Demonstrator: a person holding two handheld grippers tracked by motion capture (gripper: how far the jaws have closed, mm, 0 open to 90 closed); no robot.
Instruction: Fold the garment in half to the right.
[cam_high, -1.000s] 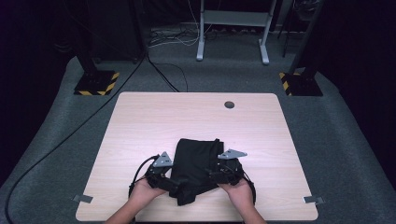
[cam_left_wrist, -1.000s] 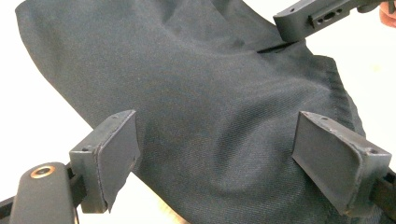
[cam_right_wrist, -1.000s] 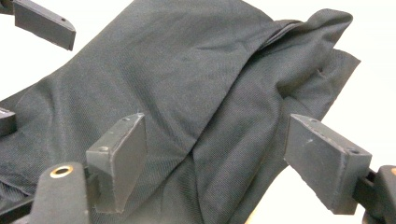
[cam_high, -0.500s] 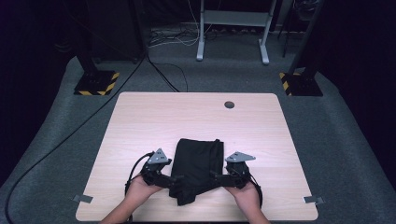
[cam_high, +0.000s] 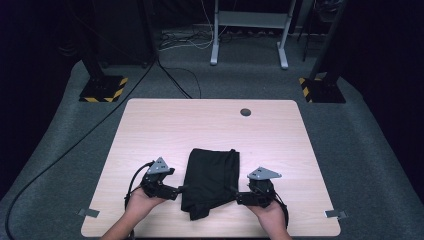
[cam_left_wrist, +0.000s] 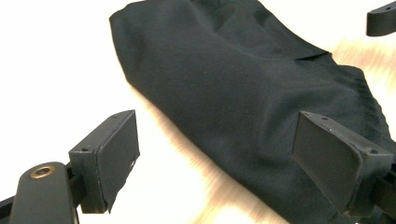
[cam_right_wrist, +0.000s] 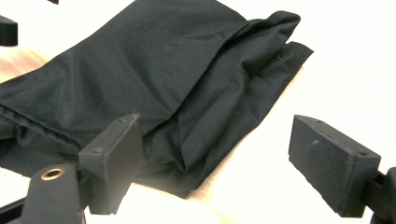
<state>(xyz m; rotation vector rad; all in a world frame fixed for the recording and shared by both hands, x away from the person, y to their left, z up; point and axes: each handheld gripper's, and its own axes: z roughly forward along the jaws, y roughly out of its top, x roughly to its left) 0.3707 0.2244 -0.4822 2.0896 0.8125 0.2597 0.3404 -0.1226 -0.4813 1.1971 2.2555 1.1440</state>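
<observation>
A black cloth (cam_high: 210, 182), folded into a rough rectangle, lies on the near middle of the wooden table (cam_high: 210, 130). My left gripper (cam_high: 178, 190) sits at its left edge and points right, jaws open. My right gripper (cam_high: 235, 193) sits at its right edge and points left, also open. In the left gripper view the cloth (cam_left_wrist: 233, 79) spreads ahead of the open left gripper (cam_left_wrist: 224, 158), whose right pad (cam_left_wrist: 336, 163) overlaps the cloth's near edge. In the right gripper view the open right gripper (cam_right_wrist: 219, 158) faces the cloth's (cam_right_wrist: 163, 79) creased corner. Neither holds anything.
A round cable hole (cam_high: 245, 112) sits near the table's far edge. Tape strips (cam_high: 87, 213) (cam_high: 334, 214) mark the floor by the near corners. Stands with hazard-striped bases (cam_high: 102, 89) (cam_high: 322, 89), cables and a white desk frame (cam_high: 250, 30) are on the carpet beyond.
Both hands have drawn outward from the cloth and a little toward the near edge. The cloth stays where it lay.
</observation>
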